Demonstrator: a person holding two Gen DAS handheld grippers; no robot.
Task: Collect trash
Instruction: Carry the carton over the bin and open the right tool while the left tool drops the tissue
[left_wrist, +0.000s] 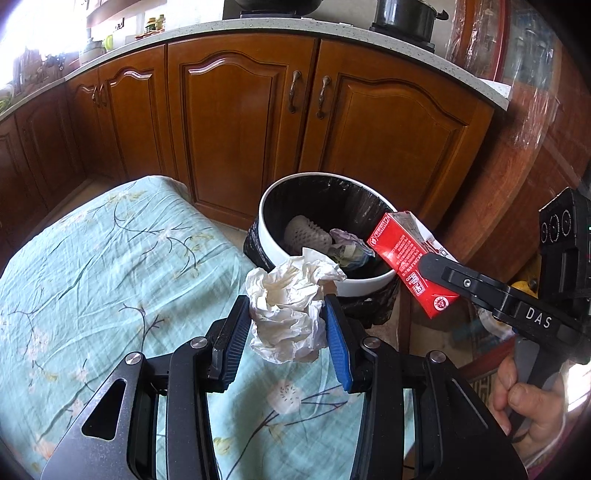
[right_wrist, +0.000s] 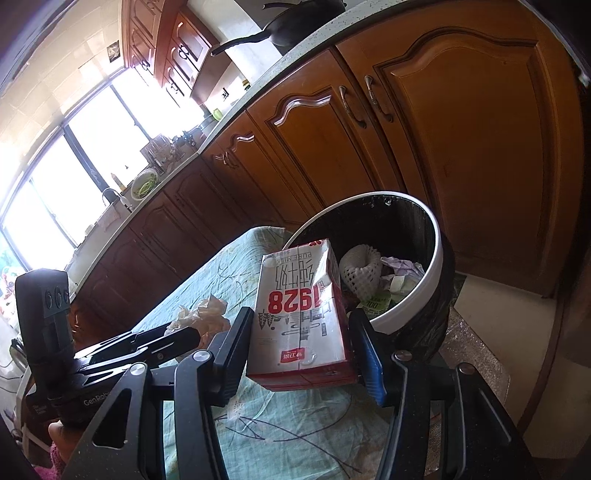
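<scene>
My left gripper (left_wrist: 290, 314) is shut on a crumpled white paper wad (left_wrist: 291, 310), held above the table's far edge near the bin. The wad also shows in the right wrist view (right_wrist: 201, 314). My right gripper (right_wrist: 301, 332) is shut on a red and white milk carton (right_wrist: 303, 317), held close to the bin's rim. The carton shows in the left wrist view (left_wrist: 406, 258), with the right gripper (left_wrist: 439, 269) clamped on it. The white round trash bin (left_wrist: 269, 236) with a black liner holds a foam fruit net (left_wrist: 306, 232) and crumpled wrappers (left_wrist: 349, 247). The bin also shows in the right wrist view (right_wrist: 430, 280).
A table with a teal floral cloth (left_wrist: 110, 266) is below both grippers. Brown wooden cabinets (left_wrist: 236, 122) stand behind the bin under a pale countertop (left_wrist: 207, 29) with pots. A hand (left_wrist: 528, 402) holds the right gripper's handle.
</scene>
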